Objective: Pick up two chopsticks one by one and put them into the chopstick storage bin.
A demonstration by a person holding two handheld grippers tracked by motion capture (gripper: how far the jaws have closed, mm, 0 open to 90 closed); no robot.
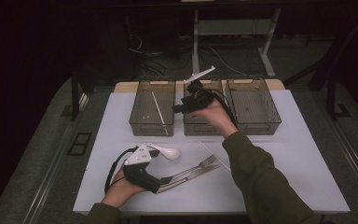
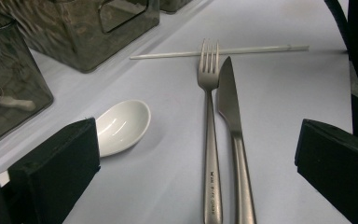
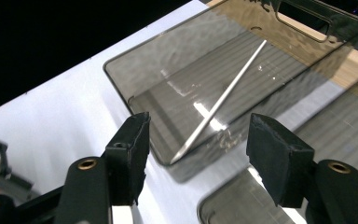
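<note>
Here, right hand-held gripper (image 1: 179, 108) raised over smoky bins, jaws apart, empty, left hand-held gripper (image 1: 165, 182) low, jaws apart.

Dim overhead light fell on the white table (image 1: 279, 154) in the high view, while the room beyond sank into near black and the picture stayed soft and grainy. In the left gripper view the fork (image 2: 210, 126) and knife (image 2: 233, 130) were sharp, their steel catching pale highlights, though the black jaws at the lower edge were blurred. In the right gripper view glare streaked the floor of the smoky bin (image 3: 191, 84), and the upper left corner was black.
</note>
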